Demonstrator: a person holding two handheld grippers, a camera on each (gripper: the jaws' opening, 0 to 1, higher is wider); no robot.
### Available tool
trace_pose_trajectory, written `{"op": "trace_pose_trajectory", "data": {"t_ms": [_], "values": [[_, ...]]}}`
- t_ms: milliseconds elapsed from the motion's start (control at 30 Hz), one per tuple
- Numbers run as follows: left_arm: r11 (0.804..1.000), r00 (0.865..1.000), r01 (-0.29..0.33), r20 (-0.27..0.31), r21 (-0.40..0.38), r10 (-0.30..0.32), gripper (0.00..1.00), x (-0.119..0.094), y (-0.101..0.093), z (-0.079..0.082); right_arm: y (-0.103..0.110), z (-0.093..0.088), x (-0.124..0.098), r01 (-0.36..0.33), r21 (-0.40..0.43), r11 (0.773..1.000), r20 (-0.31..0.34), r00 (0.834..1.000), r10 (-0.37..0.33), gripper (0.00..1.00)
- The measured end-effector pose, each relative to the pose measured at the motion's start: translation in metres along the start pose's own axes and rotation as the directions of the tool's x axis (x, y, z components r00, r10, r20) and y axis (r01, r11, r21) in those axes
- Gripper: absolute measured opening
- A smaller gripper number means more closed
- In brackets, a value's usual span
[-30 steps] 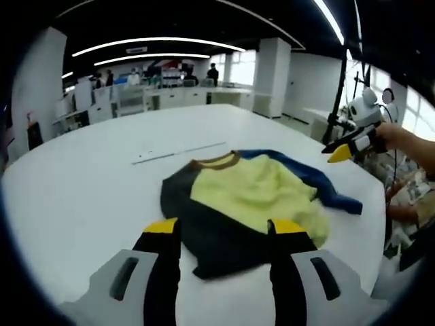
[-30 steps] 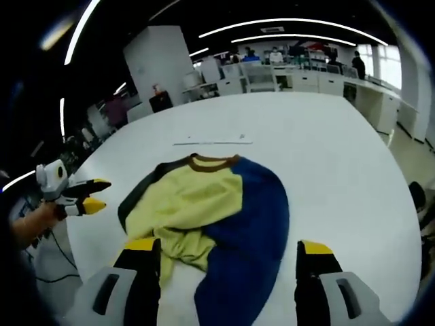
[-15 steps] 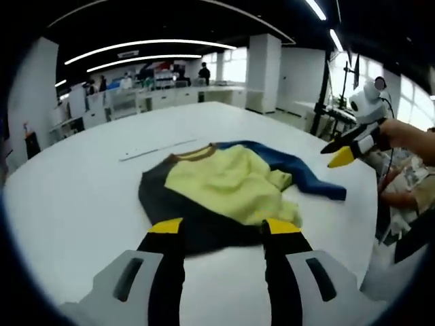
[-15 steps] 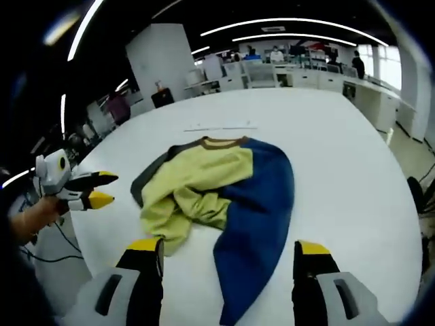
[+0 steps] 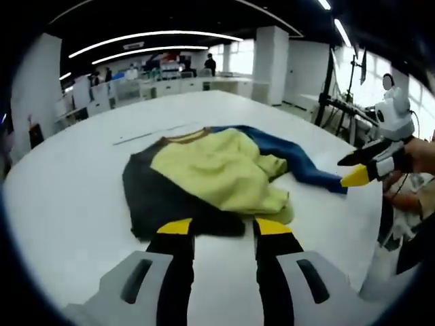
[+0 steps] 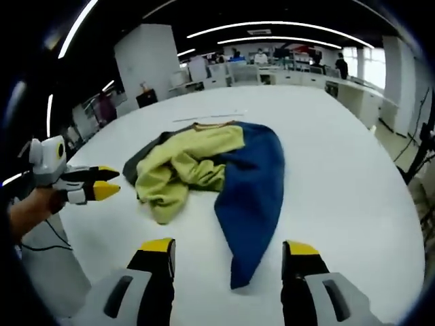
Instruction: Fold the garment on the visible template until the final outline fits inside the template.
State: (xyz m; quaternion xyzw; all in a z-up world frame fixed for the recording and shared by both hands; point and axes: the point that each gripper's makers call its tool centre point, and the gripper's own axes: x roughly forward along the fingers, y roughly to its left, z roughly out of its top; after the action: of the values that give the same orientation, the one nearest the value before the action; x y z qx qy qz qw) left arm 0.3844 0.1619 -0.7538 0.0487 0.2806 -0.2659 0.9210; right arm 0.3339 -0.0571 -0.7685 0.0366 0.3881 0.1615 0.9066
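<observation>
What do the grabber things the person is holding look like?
Each gripper has two black jaws with yellow tips on a grey body. The left gripper and the right gripper look alike. Seen from the side, each gripper carries a white housing on top.

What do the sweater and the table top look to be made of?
The sweater looks like soft, matte knit or fleece cloth: it bunches into rounded folds and has a ribbed brown collar. The table looks like a hard, smooth white board, perhaps laminate, with a faint sheen; the exact material is unclear.
</observation>
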Motion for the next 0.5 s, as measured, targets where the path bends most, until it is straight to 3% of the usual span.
{"op": "trace_pose_trajectory", "data": {"t_ms": [133,500], "values": [[0.998,1.0,-0.011,-0.004,-0.063,0.011,0.29,0.008,-0.003,-0.006,-0.003,-0.01,-0.003,0.022,0.017,1.0,0.005,1.0,-0.022,0.54],[0.997,0.998,-0.06,-0.032,-0.042,0.059,0.23,0.029,-0.006,-0.016,-0.012,-0.027,-0.003,0.076,0.035,0.997,0.0,0.997,-0.076,0.33]]}}
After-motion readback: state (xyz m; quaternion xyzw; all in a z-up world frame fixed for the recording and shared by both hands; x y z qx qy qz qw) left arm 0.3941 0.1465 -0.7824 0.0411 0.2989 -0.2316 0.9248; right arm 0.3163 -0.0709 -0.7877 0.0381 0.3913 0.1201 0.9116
